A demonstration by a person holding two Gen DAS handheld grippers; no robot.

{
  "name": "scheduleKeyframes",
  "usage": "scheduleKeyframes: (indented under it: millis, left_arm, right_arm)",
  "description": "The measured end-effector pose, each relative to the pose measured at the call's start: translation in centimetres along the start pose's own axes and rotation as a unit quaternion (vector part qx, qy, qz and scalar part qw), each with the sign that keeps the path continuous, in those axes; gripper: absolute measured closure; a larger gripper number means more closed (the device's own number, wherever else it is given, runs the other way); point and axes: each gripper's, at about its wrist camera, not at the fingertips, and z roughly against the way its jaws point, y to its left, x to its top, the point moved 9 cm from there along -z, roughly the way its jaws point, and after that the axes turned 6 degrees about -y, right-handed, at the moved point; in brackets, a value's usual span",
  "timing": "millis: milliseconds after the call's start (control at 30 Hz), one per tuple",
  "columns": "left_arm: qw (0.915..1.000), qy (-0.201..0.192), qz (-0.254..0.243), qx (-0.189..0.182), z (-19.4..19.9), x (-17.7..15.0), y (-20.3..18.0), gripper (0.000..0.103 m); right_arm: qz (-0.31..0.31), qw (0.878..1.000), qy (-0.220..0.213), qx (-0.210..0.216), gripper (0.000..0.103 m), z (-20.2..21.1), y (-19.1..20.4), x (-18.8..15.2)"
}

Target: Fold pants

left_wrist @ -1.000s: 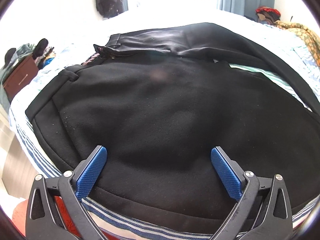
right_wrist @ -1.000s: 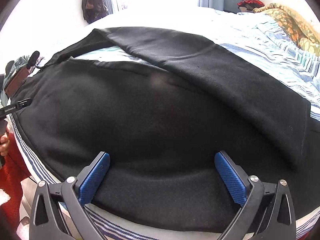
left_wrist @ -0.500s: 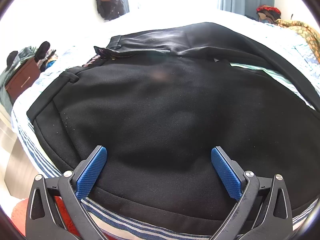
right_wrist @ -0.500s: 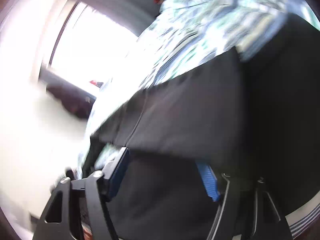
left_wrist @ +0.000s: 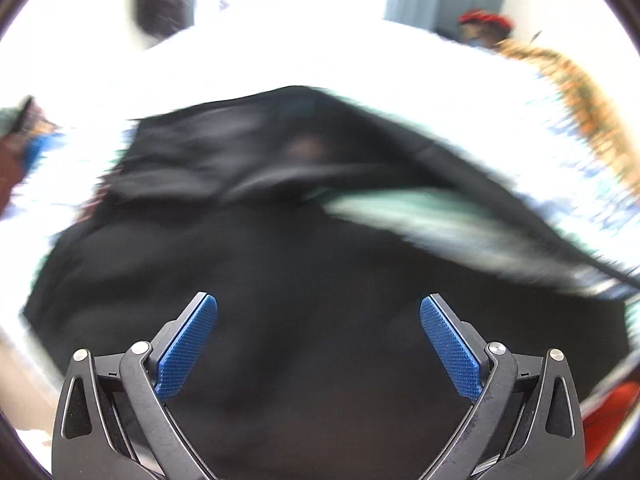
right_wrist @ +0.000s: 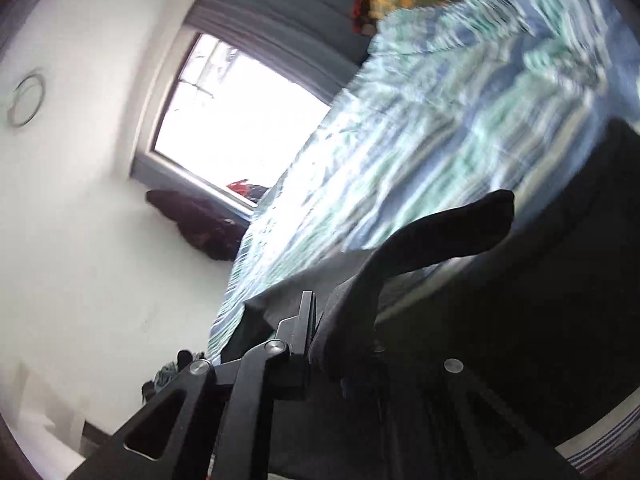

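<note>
Right tongs (right_wrist: 320,320) have just been closing and are now clamped tight on a fold of the black pants (right_wrist: 540,300), with the fabric bunched between the fingers and a loose flap of it sticking up past the tips. That view is tipped way over on its side, so the window (right_wrist: 240,120) and grey curtain (right_wrist: 280,20) sit at a slant, and the bed (right_wrist: 440,120) with its blue and green striped sheet runs diagonally across the frame. Left tongs (left_wrist: 319,312) are spread wide, blue pads (left_wrist: 186,346) well apart and nothing pinched between them, just hanging above the pants (left_wrist: 300,280). From that side the pants cover most of the bed (left_wrist: 460,216), a big dark mass filling the lower part of the frame, with a strip of the striped sheet showing between the two legs. It's all pretty blurry there, so I can't make out the waistband or any detail. An orange patterned blanket (left_wrist: 580,100) lies off at the far right of the bed.
</note>
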Motion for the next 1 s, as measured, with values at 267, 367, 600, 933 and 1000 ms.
scheduleKeyframes:
  millis: [267,367,600,933,1000]
  left_arm:
    - [0.9753,0.043,0.179,-0.123,-7.2,9.5,0.3,0.001]
    - [0.9669,0.057,0.221,-0.115,-8.9,10.1,2.2,0.003]
    - [0.9686,0.05,0.225,-0.094,-8.4,10.9,4.9,0.1]
    - [0.9722,-0.098,0.166,-0.132,8.0,10.0,5.9,0.099]
    - [0.9747,-0.045,0.184,-0.119,6.9,3.8,7.1,0.099]
  right_arm:
    - [0.048,0.997,0.007,0.062,0.093,7.0,5.1,-1.2]
    - [0.031,0.996,0.001,0.084,0.093,9.5,5.3,-1.6]
    - [0.025,0.999,0.017,0.043,0.093,9.7,2.2,-0.6]
    - [0.088,0.995,-0.028,0.04,0.093,5.5,3.8,9.0]
    - [0.105,0.994,0.004,-0.023,0.093,5.8,1.0,8.4]
